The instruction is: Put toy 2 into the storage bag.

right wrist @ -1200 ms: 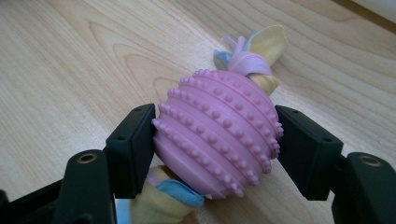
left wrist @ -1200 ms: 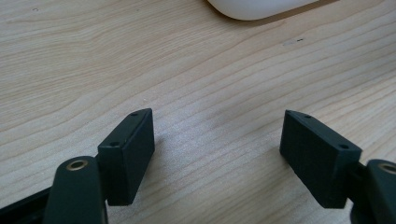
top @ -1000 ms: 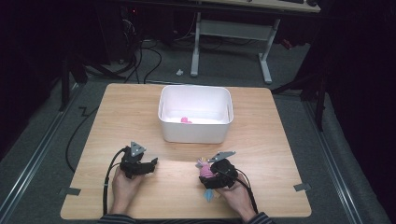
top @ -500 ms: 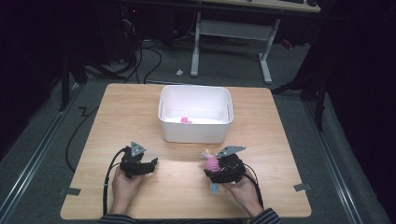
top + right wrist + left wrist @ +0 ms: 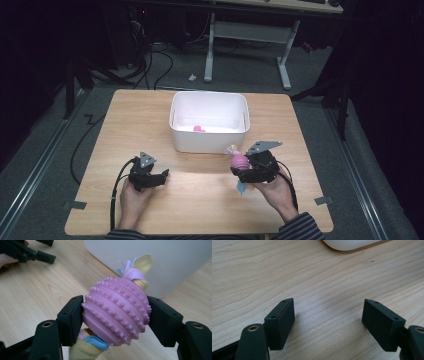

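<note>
A pink, nubbed rubber ball toy (image 5: 116, 311) with knotted pastel fabric ends is clamped between the jaws of the right gripper (image 5: 243, 166) near the table's (image 5: 150, 110) front edge, just before the white plastic bin (image 5: 209, 143), its nubs seen in the right gripper view, while the left gripper (image 5: 328, 323) is held apart over bare wood.

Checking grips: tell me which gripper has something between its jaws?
The right gripper, clamped on the pink studded toy; the left gripper stands open over bare table.
</note>
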`<state>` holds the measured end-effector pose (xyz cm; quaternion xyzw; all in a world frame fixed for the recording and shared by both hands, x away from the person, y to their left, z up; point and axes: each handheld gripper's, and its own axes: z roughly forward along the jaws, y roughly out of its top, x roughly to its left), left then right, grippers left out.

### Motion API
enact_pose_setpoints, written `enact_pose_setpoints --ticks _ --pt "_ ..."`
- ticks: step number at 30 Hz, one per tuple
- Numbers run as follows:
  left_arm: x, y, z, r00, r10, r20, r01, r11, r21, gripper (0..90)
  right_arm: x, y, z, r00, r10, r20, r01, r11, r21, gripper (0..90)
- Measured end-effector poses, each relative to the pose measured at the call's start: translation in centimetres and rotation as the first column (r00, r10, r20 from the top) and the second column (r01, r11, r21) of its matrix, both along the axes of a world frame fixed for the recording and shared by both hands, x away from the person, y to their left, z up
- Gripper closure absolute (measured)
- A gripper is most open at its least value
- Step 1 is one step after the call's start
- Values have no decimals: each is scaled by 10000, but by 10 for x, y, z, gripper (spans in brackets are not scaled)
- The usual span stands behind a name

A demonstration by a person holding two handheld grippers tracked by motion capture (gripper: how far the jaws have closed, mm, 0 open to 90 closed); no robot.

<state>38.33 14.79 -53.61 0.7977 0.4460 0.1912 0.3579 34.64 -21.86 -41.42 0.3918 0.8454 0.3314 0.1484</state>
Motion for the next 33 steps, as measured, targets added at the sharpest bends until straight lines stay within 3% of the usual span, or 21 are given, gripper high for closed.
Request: enact_pose_setpoints --ticks 5,21,33 --pt "0 0 0 10000 0 -1 0 10000 4 266 7 -7 20 9991 64 415 -64 10000 -9 332" --pt "0 0 0 10000 -1 -4 1 10000 7 267 35 -12 74 9937 223 1102 -191 9994 -296 333" --pt "0 0 0 10000 0 -8 0 10000 4 267 69 -6 94 9918 290 1241 -228 9984 -510 332"
